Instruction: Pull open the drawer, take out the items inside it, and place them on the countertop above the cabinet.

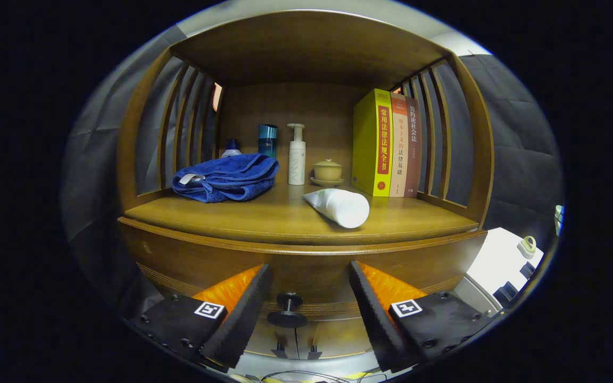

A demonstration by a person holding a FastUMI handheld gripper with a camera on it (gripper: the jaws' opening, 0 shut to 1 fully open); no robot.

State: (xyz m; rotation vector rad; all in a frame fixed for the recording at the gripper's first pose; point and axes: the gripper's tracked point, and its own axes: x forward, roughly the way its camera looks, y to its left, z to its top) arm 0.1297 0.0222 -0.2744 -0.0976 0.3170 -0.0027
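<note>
Gripper (309,311) w/ its two black fingers (240,314) is spread wide, holding nothing atm. The small round black drawer knob (287,310) sits right between the fingers, a bit closer to the left one, not touched by either. It's on the dark brown wooden drawer front (306,271), which looks shut, flush under the countertop's front edge.

Above that is the brown wooden countertop (264,215) of the cabinet, boxed in by slatted sides + a top board. Front strip along the edge is mostly bare, esp. the front left corner and middle. A white plastic tube (338,206) lies on its side right of centre, near the front edge, cap end pointing fwd.

A folded blue towel (226,177) sits toward the left side, further back. Behind it by the back wall: a small bottle w/ dark blue cap (231,147), a teal bottle (267,140), a white pump bottle (296,155), then a tan lidded ceramic cup on a saucer (328,171). Three upright books (yellow, cream, brown) (386,143) stand against the right slats.

Beyond the cabinet's right side there's a white surface (498,258) w/ some small bits on it, can't tell what.
</note>
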